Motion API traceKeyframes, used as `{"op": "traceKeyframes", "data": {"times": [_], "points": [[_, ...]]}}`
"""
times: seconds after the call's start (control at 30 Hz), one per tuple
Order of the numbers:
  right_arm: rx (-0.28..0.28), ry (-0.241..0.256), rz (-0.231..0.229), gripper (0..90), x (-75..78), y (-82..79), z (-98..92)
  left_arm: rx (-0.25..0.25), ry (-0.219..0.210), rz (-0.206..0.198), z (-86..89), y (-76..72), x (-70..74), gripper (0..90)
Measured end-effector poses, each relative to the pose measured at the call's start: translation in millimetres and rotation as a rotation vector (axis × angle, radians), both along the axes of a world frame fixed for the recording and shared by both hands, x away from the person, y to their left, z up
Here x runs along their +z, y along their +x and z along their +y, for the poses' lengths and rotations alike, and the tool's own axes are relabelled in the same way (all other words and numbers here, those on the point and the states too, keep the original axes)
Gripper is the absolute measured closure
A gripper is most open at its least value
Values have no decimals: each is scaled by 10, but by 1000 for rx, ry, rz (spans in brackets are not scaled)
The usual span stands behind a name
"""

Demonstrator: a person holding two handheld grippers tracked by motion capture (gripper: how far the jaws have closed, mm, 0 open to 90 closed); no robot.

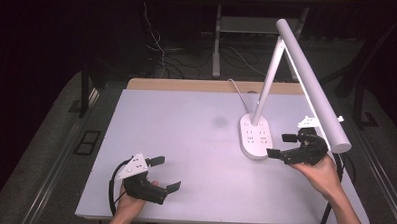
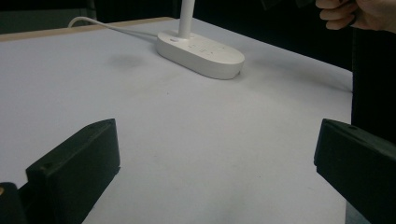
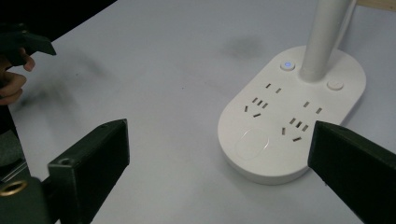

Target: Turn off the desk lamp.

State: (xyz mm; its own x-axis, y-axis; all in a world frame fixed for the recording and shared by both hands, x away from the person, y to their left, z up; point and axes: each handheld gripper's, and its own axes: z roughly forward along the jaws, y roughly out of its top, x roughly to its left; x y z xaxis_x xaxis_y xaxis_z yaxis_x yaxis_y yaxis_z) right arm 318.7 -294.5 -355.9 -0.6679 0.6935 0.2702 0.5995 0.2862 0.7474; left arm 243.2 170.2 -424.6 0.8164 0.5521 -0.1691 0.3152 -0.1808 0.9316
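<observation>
A white desk lamp stands on the pale table (image 1: 185,136), its oval base (image 1: 255,136) carrying several sockets and its long light bar (image 1: 312,81) reaching toward the front right. In the right gripper view the base (image 3: 292,116) shows a lit blue button (image 3: 288,65) and a white button (image 3: 335,85) beside the stem. My right gripper (image 1: 280,146) is open, just right of the base and pointing at it. Near the table's front left my left gripper (image 1: 165,174) is open with nothing between its jaws. The left gripper view shows the base (image 2: 201,51) far ahead.
The lamp's white cord (image 1: 237,91) runs from the base to the table's back edge. A tan strip (image 1: 197,85) borders the far side. Cables and a metal stand (image 1: 217,47) sit on the dark floor behind. Bare tabletop lies between the two grippers.
</observation>
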Motion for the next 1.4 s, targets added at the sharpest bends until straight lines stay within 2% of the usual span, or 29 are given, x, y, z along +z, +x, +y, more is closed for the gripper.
{"op": "traceKeyframes", "data": {"times": [0.47,0.73,1.4], "points": [[-12,-5,16,54,24,252,-33,0,2,-1,-2,2,-1,0],[-29,-1,25,54,20,456,-57,0,1,-1,0,2,-1,0],[-83,-11,36,61,-55,846,-87,0,2,-7,3,-1,3,0]]}}
